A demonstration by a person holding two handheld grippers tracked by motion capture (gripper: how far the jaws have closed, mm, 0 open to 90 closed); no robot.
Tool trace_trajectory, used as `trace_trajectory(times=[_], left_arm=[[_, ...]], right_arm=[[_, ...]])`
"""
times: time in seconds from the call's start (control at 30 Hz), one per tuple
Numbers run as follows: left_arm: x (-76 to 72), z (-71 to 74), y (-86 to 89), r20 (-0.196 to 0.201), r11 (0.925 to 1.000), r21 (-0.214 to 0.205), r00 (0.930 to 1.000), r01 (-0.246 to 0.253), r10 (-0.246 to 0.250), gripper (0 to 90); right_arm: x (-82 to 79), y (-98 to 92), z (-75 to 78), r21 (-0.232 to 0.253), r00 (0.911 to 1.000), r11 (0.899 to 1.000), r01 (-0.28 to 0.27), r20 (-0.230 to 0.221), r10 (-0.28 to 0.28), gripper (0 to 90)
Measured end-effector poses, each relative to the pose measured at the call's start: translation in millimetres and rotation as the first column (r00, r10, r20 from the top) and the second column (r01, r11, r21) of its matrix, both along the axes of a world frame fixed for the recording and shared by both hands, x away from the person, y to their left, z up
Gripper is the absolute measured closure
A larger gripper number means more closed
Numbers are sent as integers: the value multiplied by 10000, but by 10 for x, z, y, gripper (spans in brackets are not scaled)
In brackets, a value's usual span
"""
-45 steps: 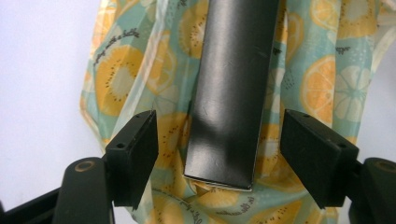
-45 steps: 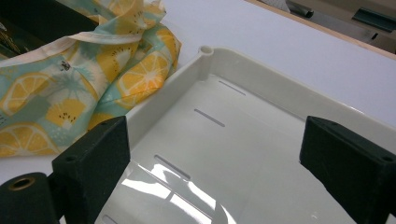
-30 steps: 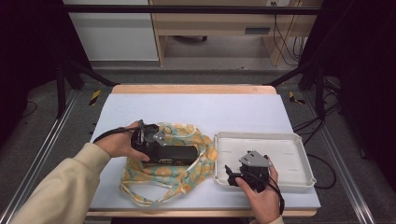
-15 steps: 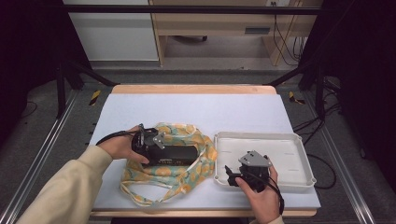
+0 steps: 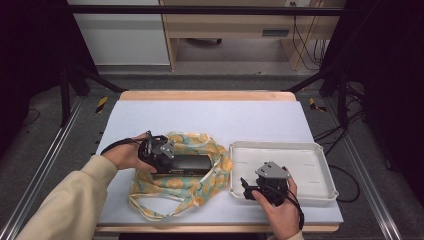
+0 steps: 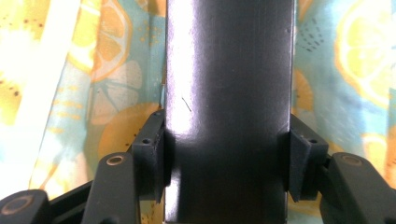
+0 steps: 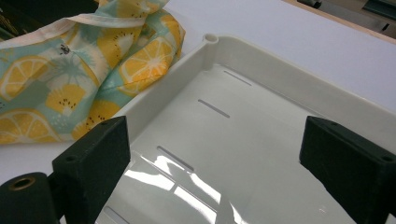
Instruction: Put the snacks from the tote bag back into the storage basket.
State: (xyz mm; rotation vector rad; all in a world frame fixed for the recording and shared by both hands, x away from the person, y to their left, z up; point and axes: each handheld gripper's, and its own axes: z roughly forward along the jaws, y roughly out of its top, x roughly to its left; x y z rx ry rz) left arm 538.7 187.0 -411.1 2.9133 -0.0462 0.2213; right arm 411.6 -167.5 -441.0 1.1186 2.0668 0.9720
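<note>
High view, box: my left gripper [image 5: 159, 152] lies over one end of the black box [image 5: 187, 164], which rests on the citrus-print cloth bag [image 5: 176, 186] on the table [image 5: 200, 117], left of the white tray [image 5: 310, 192].
High view, right side: my right gripper [image 5: 250, 186] hangs at the tray's near left corner, hand [image 5: 280, 212] low at the table's edge, nothing in it.
Left gripper view, grip: my jaws have just been closing and now sit against the two long sides of the box [image 6: 229, 93], one pad [image 6: 149, 156] per flank; I read it as clamped on.
Left gripper view, surface: glossy, hard-edged, flat faces. I judge it stiff and a bit slippery, so square pad contact matters.
Left gripper view, hold point: I am near one end, so I expect the far end to sag on lifting; moderate weight is my guess.
Left gripper view, cloth: the bag [image 6: 93, 93] is soft and may drag along with the box.
Right gripper view, jaws: spread wide over the tray [image 7: 280, 84], empty between them.
Right gripper view, cloth: the bag [image 7: 70, 79] bunches against the tray's outer wall.
</note>
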Motion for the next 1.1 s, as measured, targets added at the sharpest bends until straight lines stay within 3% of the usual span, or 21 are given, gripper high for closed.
trace_trajectory(times=[0.2, 0.5, 0.6, 0.7, 0.87, 1.03, 1.1], left_arm=[[-30, 151, 81, 129, 9997, -238, 9999, 100, -97, 426], [-82, 413, 156, 418, 9955, -937, 9991, 102, -63, 426], [-92, 462, 151, 438, 9953, -962, 9990, 151, -109, 426], [-108, 489, 131, 394, 9936, -1129, 9992, 96, -52, 426], [-113, 522, 87, 361, 9912, -1326, 9993, 61, -14, 426], [-125, 590, 69, 243, 9857, -1685, 9997, 50, -9, 427], [-130, 635, 64, 233, 9840, -1783, 9997, -30, 73, 427]], right_arm=[[-4, 4, 2, -4, 10000, 10000, -11, -26, 11, 89], [-16, 25, 45, 110, 9995, 9996, -277, 138, 276, 99], [-1, 15, 80, 11, 9984, 9984, -557, 35, 557, 128], [24, -3, 135, -306, 9955, 9956, -882, -362, 871, 158], [93, -31, 250, -328, 9810, 9850, -1696, -1011, 1655, 178], [172, -19, 402, -201, 9550, 9644, -2638, -1461, 2581, 192], [205, 1, 487, -358, 9452, 9548, -2952, -1571, 2864, 189]])
